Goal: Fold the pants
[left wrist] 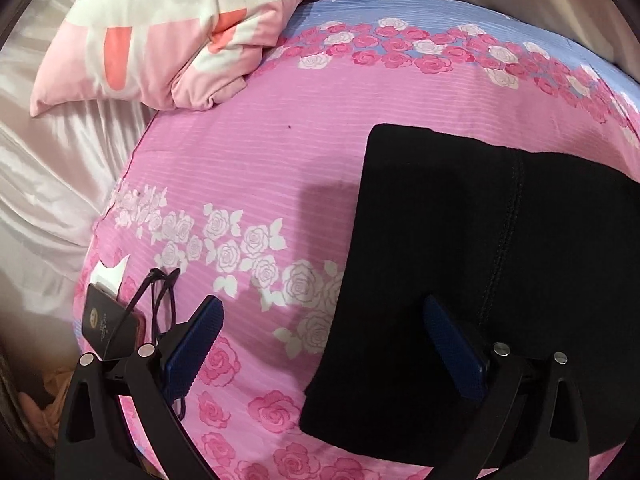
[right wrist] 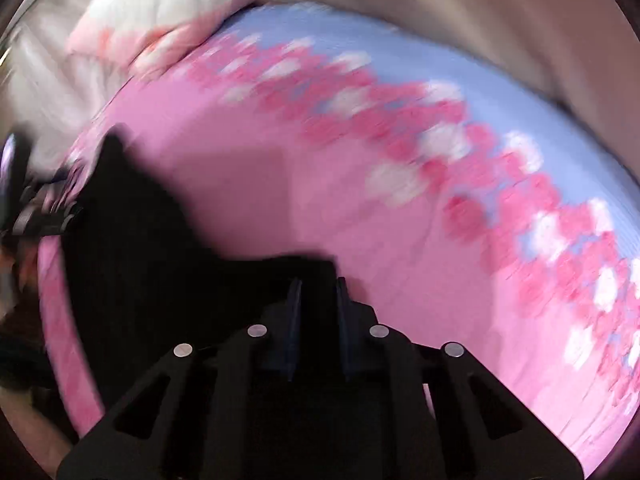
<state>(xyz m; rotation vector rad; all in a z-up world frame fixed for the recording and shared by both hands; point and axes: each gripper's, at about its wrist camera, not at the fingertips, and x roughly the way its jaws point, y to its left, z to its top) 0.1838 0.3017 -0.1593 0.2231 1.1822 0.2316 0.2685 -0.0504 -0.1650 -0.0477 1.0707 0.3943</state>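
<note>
Lying flat on the pink rose-printed quilt (left wrist: 256,184), the black knit pants (left wrist: 460,240) show as a long dark panel with a stitched seam running down the middle, one squared end toward the pale blue band of that quilt. The left gripper (left wrist: 320,344) hovers over the near end of the pants with its blue-padded fingers spread wide and nothing between them; one finger sits above the black cloth, the other beside it over the quilt. The right gripper (right wrist: 318,300) has its fingers drawn narrow, and black cloth fills the view around and between them, so it looks pinched on a fold of the pants, though blur leaves the contact uncertain.

A likely risk is that a thin pinch slips during a fast sweep and the carried layer lands skewed or bunched. With the left fingers not pressing, the rest of the pants could drag across the soft quilt.

Left of the pants, at the quilt's edge, lie a small dark box (left wrist: 106,328) and a thin black cable (left wrist: 160,292). Beyond the pants rest a pink and white pillow (left wrist: 160,40) and shiny cream sheets (left wrist: 48,152).
</note>
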